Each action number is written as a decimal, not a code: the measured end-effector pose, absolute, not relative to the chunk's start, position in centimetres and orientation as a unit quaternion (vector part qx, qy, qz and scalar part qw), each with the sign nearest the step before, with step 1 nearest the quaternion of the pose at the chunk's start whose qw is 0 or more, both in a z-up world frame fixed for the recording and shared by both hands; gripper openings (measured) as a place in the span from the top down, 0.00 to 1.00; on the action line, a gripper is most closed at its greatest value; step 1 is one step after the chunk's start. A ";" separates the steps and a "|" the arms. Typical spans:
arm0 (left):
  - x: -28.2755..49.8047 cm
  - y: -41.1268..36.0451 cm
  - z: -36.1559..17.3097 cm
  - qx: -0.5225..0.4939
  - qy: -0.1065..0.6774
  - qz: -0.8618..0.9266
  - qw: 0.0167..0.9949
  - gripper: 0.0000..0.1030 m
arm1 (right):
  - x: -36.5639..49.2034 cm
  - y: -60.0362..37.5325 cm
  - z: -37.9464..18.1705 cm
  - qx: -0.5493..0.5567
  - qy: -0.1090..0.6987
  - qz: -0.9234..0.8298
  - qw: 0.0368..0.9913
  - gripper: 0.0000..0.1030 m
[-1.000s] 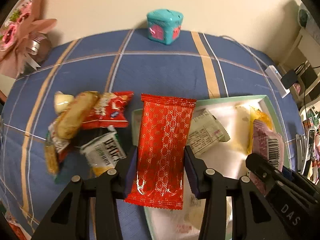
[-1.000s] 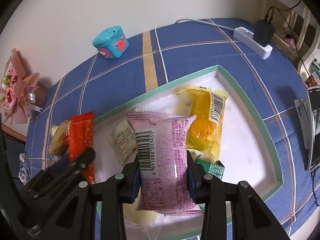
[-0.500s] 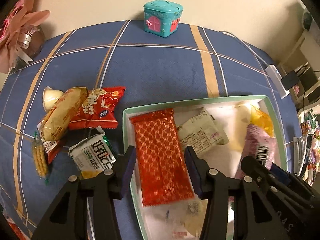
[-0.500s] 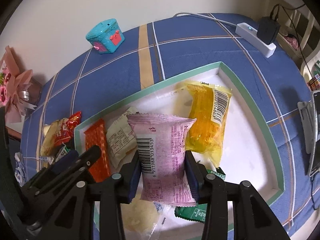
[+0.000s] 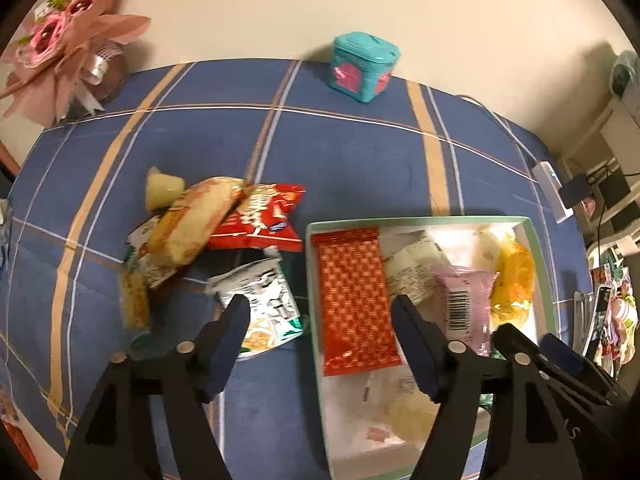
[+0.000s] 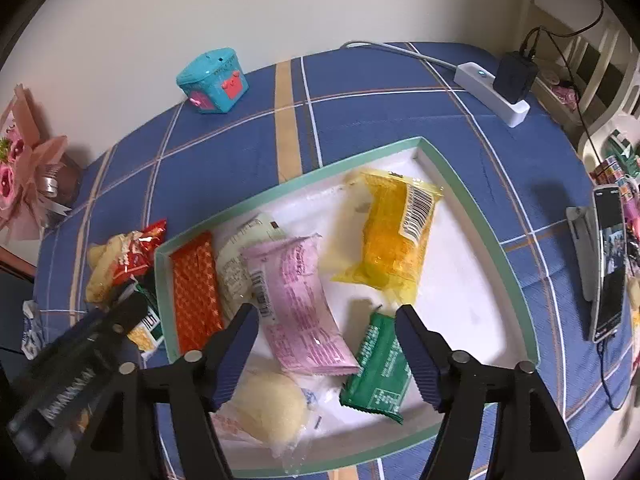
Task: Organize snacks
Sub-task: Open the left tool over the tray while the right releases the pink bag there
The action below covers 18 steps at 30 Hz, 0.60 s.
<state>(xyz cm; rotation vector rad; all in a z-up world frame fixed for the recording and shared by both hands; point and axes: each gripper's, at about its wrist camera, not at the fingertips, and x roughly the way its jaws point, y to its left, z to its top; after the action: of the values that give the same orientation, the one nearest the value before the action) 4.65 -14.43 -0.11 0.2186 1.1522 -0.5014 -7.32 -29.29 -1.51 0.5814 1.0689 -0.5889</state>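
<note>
Green-rimmed and white inside, the shallow tray point(image 6: 478, 224) lay on a blue plaid tablecloth point(image 5: 344, 148), and both grippers hung over its near edge, pointing steeply down. The left gripper point(image 5: 320, 316) straddled the tray's left wall, its jaws opening wide with no pad touching anything; below the gap lay the red patterned packet point(image 5: 352, 300), flat inside the tray against that wall. The right gripper point(image 6: 326, 324) hovered over the tray's near middle, its jaws likewise opening, and the pink packet point(image 6: 300, 300) lay loose on the tray floor below them, touched by neither pad. Beyond the pink packet in the tray sat a yellow packet point(image 6: 392, 232), with a green packet point(image 6: 378, 368) to its near right, a pale wrapped bun point(image 6: 268, 404) by the near wall, and a cream-coloured packet point(image 6: 240, 264) between the red and pink ones. Outside the tray's left wall a heap of snacks waited: a red chip bag point(image 5: 260, 216), a long bread-like packet point(image 5: 196, 220) and a white-and-green packet point(image 5: 268, 300). Far beyond the tray, by the wall, stood a teal house-shaped box point(image 5: 362, 66).
</note>
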 end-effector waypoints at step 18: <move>5.7 -11.6 -1.1 0.128 0.532 -0.196 0.814 0.03 | -7.5 -28.2 -1.6 0.252 0.507 -0.283 0.774 0.00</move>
<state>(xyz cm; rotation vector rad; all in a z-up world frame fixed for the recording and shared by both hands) 5.72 -11.61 -1.06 0.2730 1.1351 -0.4180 -7.49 -28.17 -1.58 0.5462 1.0992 -0.6138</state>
